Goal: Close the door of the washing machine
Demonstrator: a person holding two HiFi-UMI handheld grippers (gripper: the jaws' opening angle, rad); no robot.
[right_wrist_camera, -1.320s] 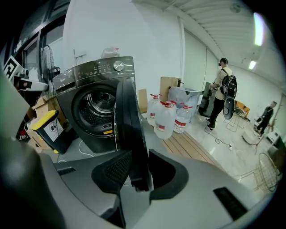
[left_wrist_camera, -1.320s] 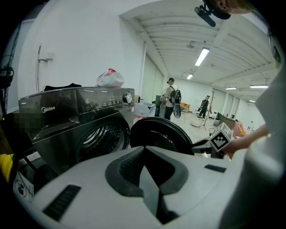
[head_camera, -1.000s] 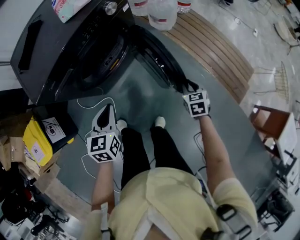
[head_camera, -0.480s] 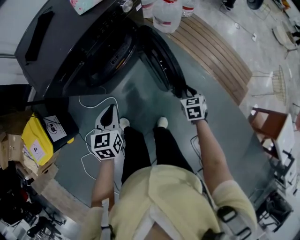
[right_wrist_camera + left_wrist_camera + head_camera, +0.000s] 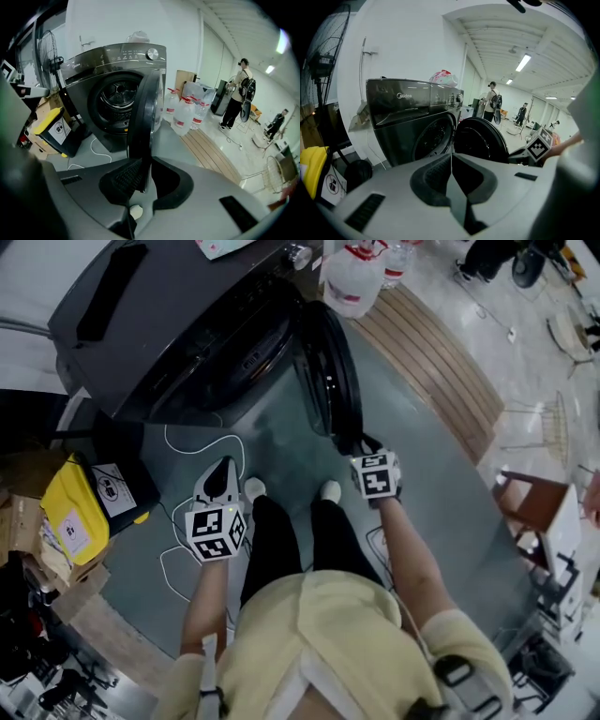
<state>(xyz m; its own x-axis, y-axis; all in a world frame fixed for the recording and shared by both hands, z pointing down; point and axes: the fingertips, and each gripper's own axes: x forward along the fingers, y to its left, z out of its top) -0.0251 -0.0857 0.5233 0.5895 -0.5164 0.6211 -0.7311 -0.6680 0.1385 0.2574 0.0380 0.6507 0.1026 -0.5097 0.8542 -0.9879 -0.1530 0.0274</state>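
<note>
- Since the earlier frame the door (image 5: pixel 330 367) has swung inward toward the washing machine (image 5: pixel 169 315); it now stands roughly edge-on to the front, still clear of the drum opening (image 5: pixel 117 104); the right gripper (image 5: pixel 362 441) has travelled with it.
- Right gripper: its jaws have just been closing and now stand narrowly apart, clamped on the free edge of the door; in the right gripper view the dark rim of the door (image 5: pixel 146 108) runs down between the two pads.
- Left gripper (image 5: pixel 217 476): held low in front of the person's left leg, well apart from the machine; in the left gripper view its jaws (image 5: pixel 451 159) meet with nothing between them.
- Door position: hinged at the right side of the opening, part-way shut; the drum interior remains visible past it.
- Surroundings: water bottles (image 5: pixel 354 282) stand to the right of the machine beside a slatted wooden platform (image 5: pixel 431 343); a white cable (image 5: pixel 202 444) lies on the grey floor before the machine; a yellow container (image 5: pixel 64 512) sits at the left.
</note>
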